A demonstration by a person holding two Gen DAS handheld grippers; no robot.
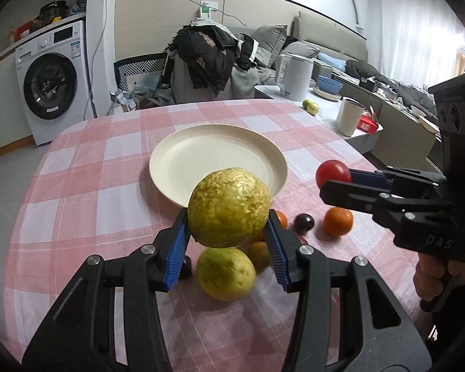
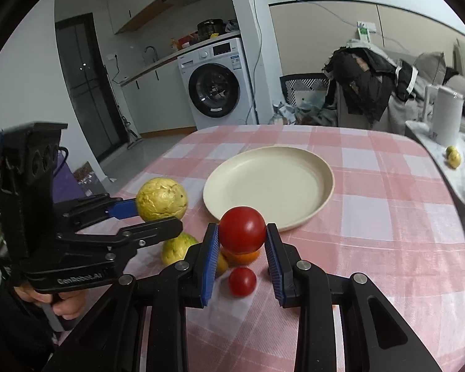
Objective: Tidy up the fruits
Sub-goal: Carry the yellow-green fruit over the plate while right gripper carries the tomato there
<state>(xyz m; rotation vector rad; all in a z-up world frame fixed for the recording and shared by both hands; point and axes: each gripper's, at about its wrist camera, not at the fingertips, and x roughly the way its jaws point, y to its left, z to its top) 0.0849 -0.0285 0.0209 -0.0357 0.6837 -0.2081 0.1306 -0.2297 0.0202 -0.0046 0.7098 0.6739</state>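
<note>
Left gripper (image 1: 229, 232): fingers pinch the wrinkled yellow-green fruit (image 1: 228, 207) on both sides; fruit is lifted clear of the tabletop, over the near fruit cluster and in front of the plate's near rim.
Right gripper (image 2: 241, 248): blue pads press the flanks of the large red tomato (image 2: 242, 230); tomato is raised above the cluster, just short of the plate's near rim.
Hands: a hand (image 2: 65, 303) grips the left gripper's handle at the near left side; another hand (image 1: 434, 279) grips the right gripper's handle at the near right side.
Near cluster on the tabletop: smooth yellow-green fruit (image 1: 225, 274) under the left fingers; small red tomato (image 2: 241, 281) under the right fingers; orange (image 1: 338, 221) toward the right edge; dark plum (image 1: 303, 223) just beside it. More small orange fruit is partly hidden behind the held fruit.
Tabletop (image 1: 93, 192): pink and white checked cloth.
Cream plate (image 1: 201, 158): mid-tabletop, beyond the cluster, nothing on it.
Far background: side counter with white kettle (image 1: 296, 76) and two small yellow-green fruits (image 1: 311, 106); washing machine (image 1: 51, 83) beyond the far left corner.
</note>
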